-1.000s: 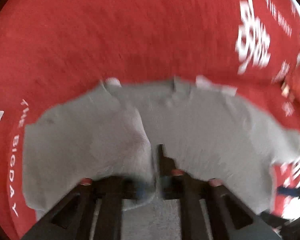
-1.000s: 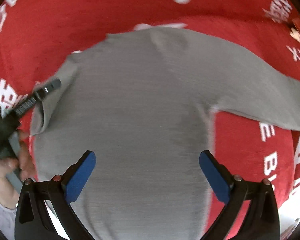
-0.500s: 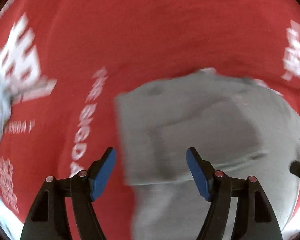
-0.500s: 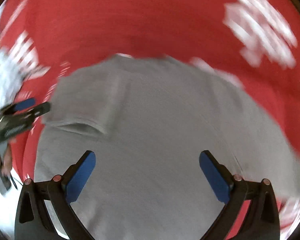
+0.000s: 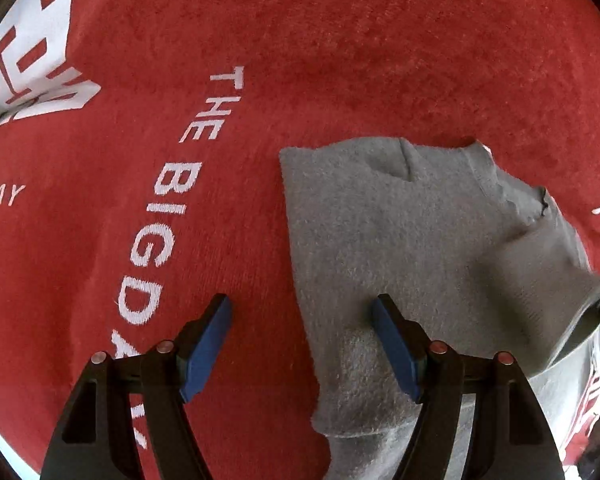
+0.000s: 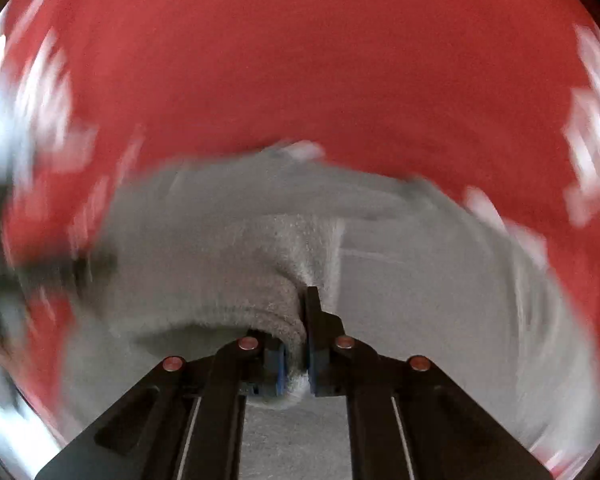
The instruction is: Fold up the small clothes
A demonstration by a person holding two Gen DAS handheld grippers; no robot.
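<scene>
Grey, fuzzy knit fabric makes up the small garment, which lies on a red plush cloth with white lettering. In the left wrist view its left part is folded over into a straight vertical edge, and a neckline with a small notch sits at the far end. The garment's right side rises off the cloth toward the right edge of that view.

The right tool is clenched on a rolled fold of the grey garment, with the fabric pinched between its blue pads and bunched just beyond them. The rest of that view is blurred, with the red cloth behind the garment.

The left tool is released, its blue-padded fingers spread wide. Its left finger is over the bare red cloth beside the lettering, and its right finger is over the near part of the folded garment. Whether it touches the fabric cannot be told.
</scene>
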